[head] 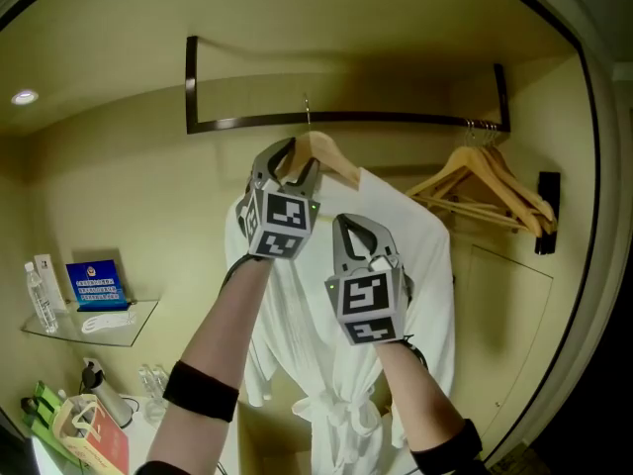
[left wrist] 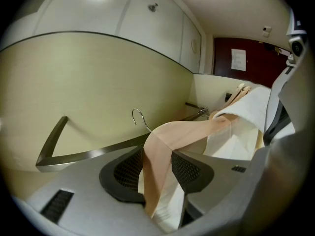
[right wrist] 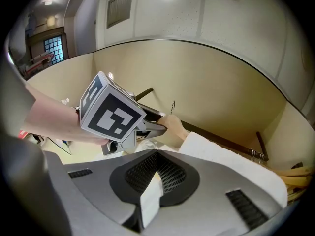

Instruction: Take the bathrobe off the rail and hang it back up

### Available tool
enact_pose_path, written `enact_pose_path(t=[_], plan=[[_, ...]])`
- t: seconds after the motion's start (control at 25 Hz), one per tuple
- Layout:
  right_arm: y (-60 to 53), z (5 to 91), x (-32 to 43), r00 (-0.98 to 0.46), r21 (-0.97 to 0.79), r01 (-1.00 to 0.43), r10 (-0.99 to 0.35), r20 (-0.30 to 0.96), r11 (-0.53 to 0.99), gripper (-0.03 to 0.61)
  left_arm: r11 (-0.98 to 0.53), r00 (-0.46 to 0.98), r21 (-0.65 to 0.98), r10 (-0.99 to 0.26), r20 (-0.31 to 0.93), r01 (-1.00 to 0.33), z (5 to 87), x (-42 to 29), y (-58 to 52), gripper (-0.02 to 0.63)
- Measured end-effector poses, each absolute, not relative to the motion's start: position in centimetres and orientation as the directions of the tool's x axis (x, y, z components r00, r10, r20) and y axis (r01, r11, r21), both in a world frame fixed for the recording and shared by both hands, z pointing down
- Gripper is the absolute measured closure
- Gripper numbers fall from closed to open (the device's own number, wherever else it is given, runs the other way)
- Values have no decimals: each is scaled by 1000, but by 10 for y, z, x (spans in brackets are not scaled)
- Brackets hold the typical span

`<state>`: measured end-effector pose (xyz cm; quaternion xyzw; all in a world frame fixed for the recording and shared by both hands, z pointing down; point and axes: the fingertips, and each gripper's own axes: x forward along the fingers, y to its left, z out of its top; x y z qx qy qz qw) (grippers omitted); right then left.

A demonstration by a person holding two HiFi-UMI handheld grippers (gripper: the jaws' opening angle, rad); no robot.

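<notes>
A white bathrobe [head: 331, 349] hangs on a wooden hanger [head: 331, 158] below the dark rail [head: 396, 119]. The hanger's metal hook [head: 308, 107] stands at rail height; whether it rests on the rail I cannot tell. My left gripper [head: 294, 171] is shut on the hanger's left arm near the neck; in the left gripper view the wood [left wrist: 165, 149] runs between the pads. My right gripper [head: 368, 250] is lower and to the right, at the robe's right shoulder. It is shut on a fold of white robe cloth [right wrist: 150, 200].
Several empty wooden hangers [head: 490, 194] hang at the rail's right end, by a black wall bracket [head: 547, 211]. A glass shelf [head: 138, 320] at the lower left carries a blue sign and bottles. A kettle [head: 99, 384] and a bag [head: 89, 433] stand below it.
</notes>
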<state>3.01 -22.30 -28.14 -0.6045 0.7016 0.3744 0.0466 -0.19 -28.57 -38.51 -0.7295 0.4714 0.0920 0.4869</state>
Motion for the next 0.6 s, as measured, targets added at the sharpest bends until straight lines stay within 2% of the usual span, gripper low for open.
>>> enact_pose_path(t=[0.6], plan=[[-261,-273,18,-252,477,-879,-840,-480,-9,554,-147,544,-601,-629,-556,-785,-373,-16,-338,425]])
